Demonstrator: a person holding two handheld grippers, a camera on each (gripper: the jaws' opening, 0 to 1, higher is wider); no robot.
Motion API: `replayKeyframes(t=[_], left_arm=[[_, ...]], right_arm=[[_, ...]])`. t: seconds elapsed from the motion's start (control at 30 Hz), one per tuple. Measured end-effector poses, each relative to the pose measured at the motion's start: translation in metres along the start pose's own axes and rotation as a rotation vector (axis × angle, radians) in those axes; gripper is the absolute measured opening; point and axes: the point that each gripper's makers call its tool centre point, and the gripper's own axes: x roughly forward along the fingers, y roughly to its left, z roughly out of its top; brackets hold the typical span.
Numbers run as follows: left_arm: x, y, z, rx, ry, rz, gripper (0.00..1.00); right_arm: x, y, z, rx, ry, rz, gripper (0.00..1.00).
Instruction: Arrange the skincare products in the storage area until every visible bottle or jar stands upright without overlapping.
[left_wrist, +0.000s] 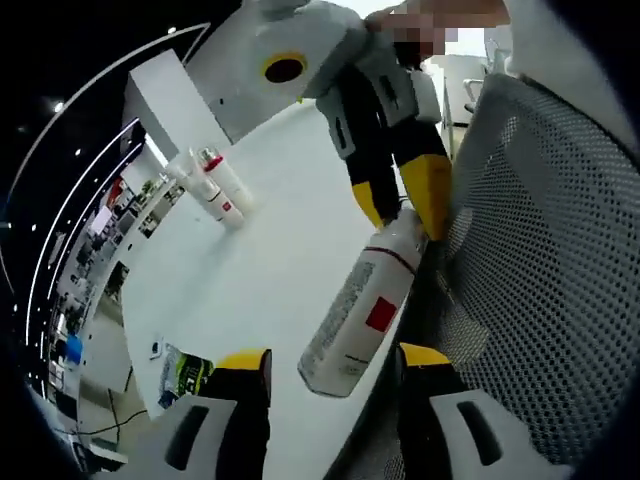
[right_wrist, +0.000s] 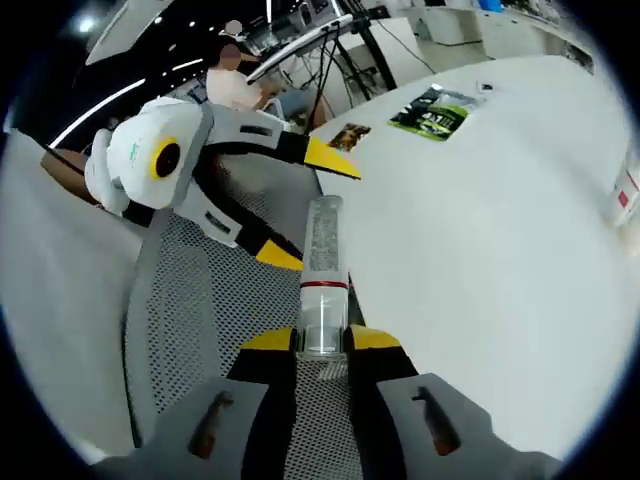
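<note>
A: Left gripper view, nearest first. The left tool (left_wrist: 330, 375) rises from 6 o'clock, yellow-tipped jaws apart, nothing between them touching either one.

B: And just beyond the tips?

A: The bottle (left_wrist: 362, 305), white, with a red square on its label and a clear cap end. It lies tilted at the edge of the white surface (left_wrist: 270, 230), base toward the left tool, cap pointing to 1 o'clock.

B: Who holds it?

A: The right tool (left_wrist: 405, 205), coming down from 12 o'clock, is clamped on the cap end. A grey mesh chair back (left_wrist: 545, 270) fills the 3 o'clock side.

B: Farther out?

A: A green and black printed sheet (left_wrist: 185, 375) at 8 o'clock near the surface edge, then two tubes (left_wrist: 215, 185) with red marks, lying together at 10 o'clock, well apart from the bottle.

B: Right gripper view?

A: The right tool (right_wrist: 322, 345) at 6 o'clock, jaws closed on the clear cap of the bottle (right_wrist: 323, 270), which runs straight away toward 12 o'clock over the surface (right_wrist: 480, 230) edge. The left tool (right_wrist: 300, 205) enters from 10 o'clock, jaws spread, one tip on either side of the bottle's far end; contact cannot be told.

B: Beyond that?

A: The printed sheet (right_wrist: 432, 112) at 1 o'clock, and a seated person (right_wrist: 235, 85) at 11 o'clock.
</note>
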Motion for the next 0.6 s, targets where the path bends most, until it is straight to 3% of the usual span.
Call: replayKeyframes(t=[0.17,0.3,0.43,0.53,0.6], left_arm=[[-0.002,-0.006,0.005,0.084,-0.005,-0.019,0.32],[-0.004,-0.001,0.010,0.121,-0.027,0.018,0.29],[-0.004,0.001,0.008,0.111,-0.015,0.021,0.26],[-0.005,-0.003,0.003,0.023,0.009,-0.019,0.24],[-0.006,-0.002,-0.001,-0.067,0.030,-0.025,0.24]], right_arm=[[-0.005,0.010,0.006,0.105,0.017,0.089,0.17],[-0.015,0.020,0.020,0.259,-0.010,0.217,0.17],[-0.019,0.016,0.027,0.323,-0.016,0.252,0.17],[-0.021,0.016,0.035,0.301,-0.045,0.258,0.18],[-0.023,0.016,0.049,0.302,-0.117,0.267,0.18]])
